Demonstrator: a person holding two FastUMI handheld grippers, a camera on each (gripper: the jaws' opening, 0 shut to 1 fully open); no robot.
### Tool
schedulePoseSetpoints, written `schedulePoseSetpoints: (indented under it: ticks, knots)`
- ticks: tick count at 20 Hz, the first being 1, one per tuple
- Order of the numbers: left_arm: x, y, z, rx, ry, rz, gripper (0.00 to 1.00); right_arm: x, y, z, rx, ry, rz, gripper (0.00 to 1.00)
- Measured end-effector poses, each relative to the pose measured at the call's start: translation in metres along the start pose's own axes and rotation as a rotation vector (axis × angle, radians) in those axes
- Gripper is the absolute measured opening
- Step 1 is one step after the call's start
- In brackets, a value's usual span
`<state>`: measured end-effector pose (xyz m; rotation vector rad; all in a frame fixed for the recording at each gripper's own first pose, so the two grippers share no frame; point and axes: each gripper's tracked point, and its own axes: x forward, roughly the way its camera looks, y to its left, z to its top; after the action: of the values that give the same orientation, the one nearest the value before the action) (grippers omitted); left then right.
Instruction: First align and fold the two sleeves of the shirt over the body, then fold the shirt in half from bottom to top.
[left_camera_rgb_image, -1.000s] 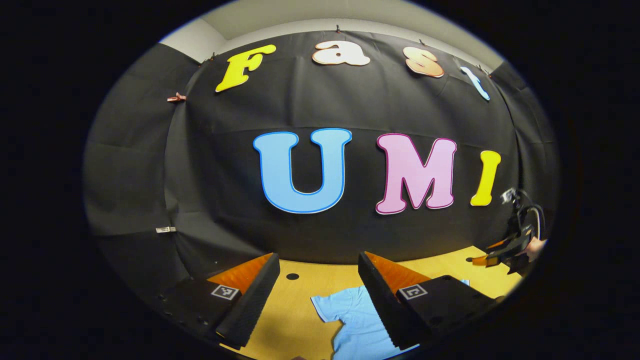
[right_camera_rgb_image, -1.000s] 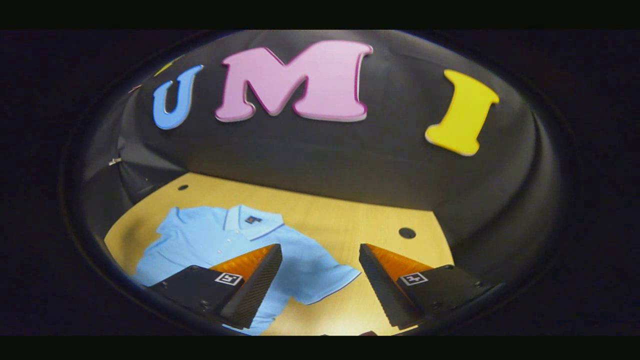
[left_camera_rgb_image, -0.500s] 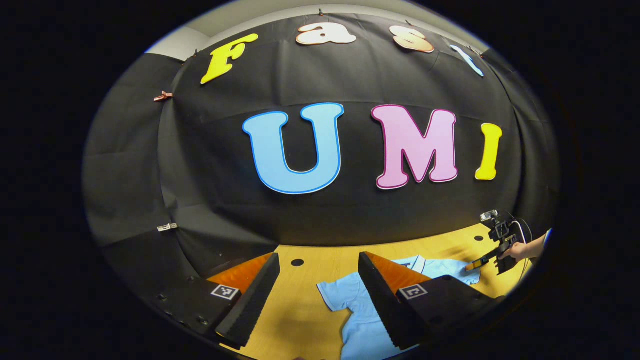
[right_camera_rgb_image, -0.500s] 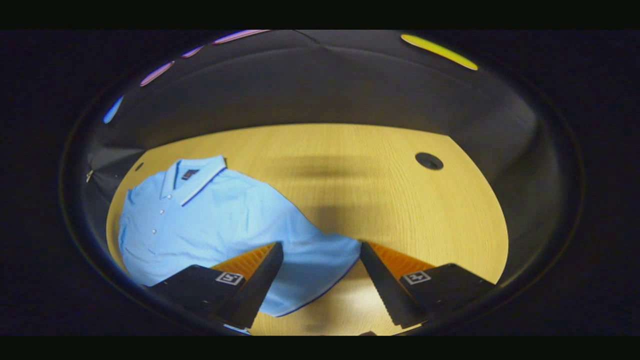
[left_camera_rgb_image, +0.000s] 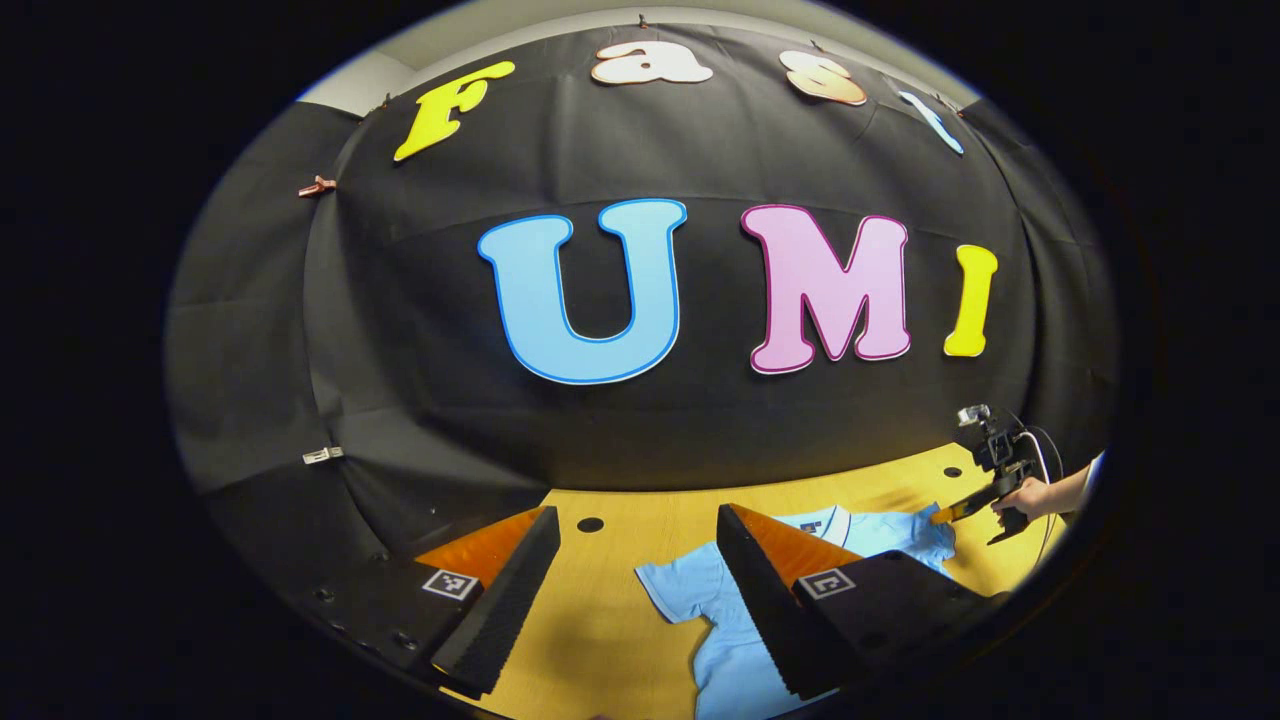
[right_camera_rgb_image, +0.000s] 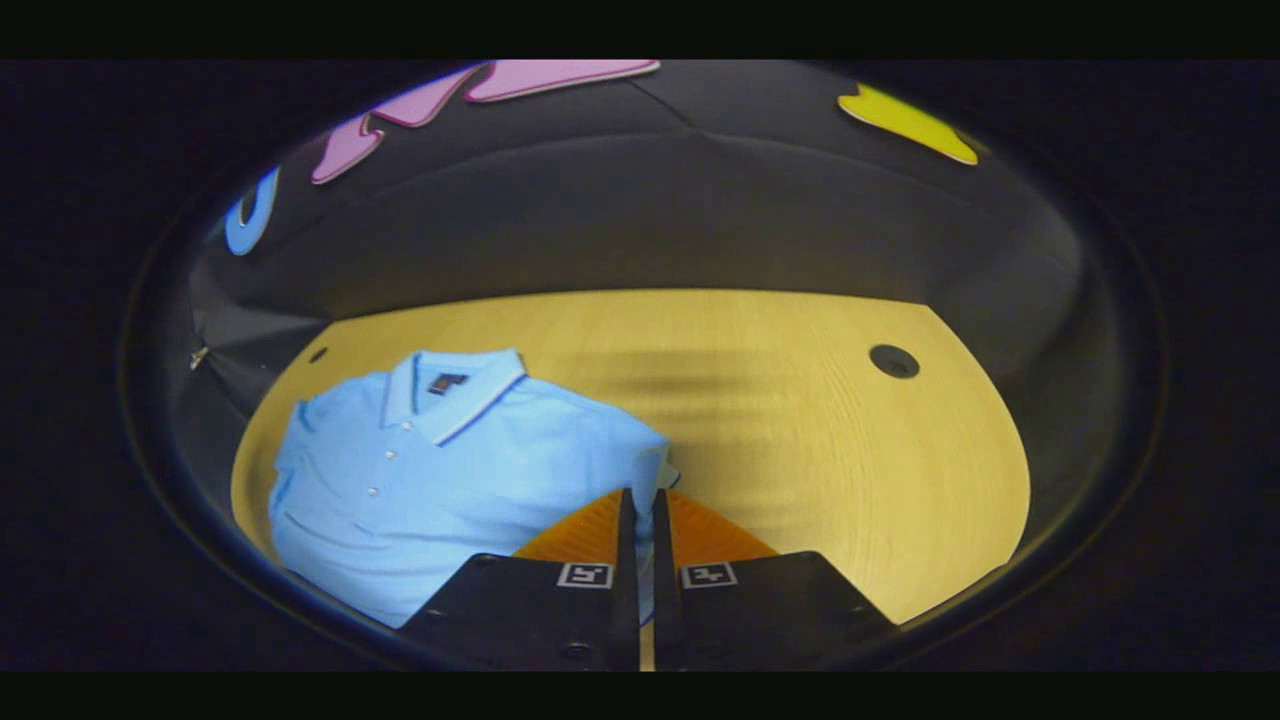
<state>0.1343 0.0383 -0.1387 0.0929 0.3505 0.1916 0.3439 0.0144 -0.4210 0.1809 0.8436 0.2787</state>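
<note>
In the left gripper view, the left gripper (left_camera_rgb_image: 635, 585) hangs above the near edge of the table (left_camera_rgb_image: 590, 620), its fingers (left_camera_rgb_image: 500, 600) spread wide with nothing between them. The shirt (left_camera_rgb_image: 725, 620) lies flat on the wood at about 5 o'clock from the middle of the view; one sleeve (left_camera_rgb_image: 675, 590) shows in the gap between the fingers, and the body runs behind the finger at 4 o'clock. A round hole (left_camera_rgb_image: 590, 524) in the table sits at 6 o'clock, just under the wall. At 3 o'clock, far off, a hand (left_camera_rgb_image: 1022, 497) holds the right gripper (left_camera_rgb_image: 945, 515), whose tips meet the far sleeve (left_camera_rgb_image: 925, 535) of the shirt.

In the right gripper view, the right gripper (right_camera_rgb_image: 640, 510) points down at the table (right_camera_rgb_image: 830, 470). Its fingers (right_camera_rgb_image: 622, 540) stand almost together, with a strip of sleeve (right_camera_rgb_image: 655, 470) pinched between them; the cloth is bunched up at the tips. The shirt (right_camera_rgb_image: 440, 480) lies front up at 8 o'clock, collar (right_camera_rgb_image: 455, 385) toward the wall, buttons down the placket. One hole (right_camera_rgb_image: 894, 361) sits at 2 o'clock and a smaller one (right_camera_rgb_image: 318, 354) at 10 o'clock.
</note>
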Motion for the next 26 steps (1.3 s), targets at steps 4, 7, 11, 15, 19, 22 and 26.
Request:
schedulePoseSetpoints:
  ticks: [4,7,11,15,19,22,26]
  knots:
    - [0.019,-0.001,-0.029,-0.041,0.049,-0.035,1.0,0.005,0.06,-0.014,0.011,0.075,0.118,0.1]
    - [0.052,-0.007,-0.067,-0.103,0.143,-0.074,1.0,0.027,0.058,-0.052,-0.028,0.165,0.071,0.12]
    - [0.101,-0.01,-0.113,-0.14,0.257,-0.089,1.0,0.02,0.076,-0.046,-0.005,0.118,0.132,0.98]
    - [0.156,-0.011,-0.156,-0.145,0.355,-0.117,1.0,-0.035,0.076,-0.021,-0.05,0.023,0.133,0.98]
    - [0.216,-0.011,-0.198,-0.092,0.486,-0.106,1.0,-0.086,0.062,-0.021,-0.016,-0.025,0.122,0.98]
    - [0.252,-0.02,-0.233,-0.06,0.571,-0.105,1.0,-0.112,0.043,-0.033,0.018,-0.027,0.084,0.98]
    - [0.265,-0.031,-0.28,-0.041,0.696,-0.108,1.0,-0.13,0.012,-0.052,0.054,-0.009,0.021,0.98]
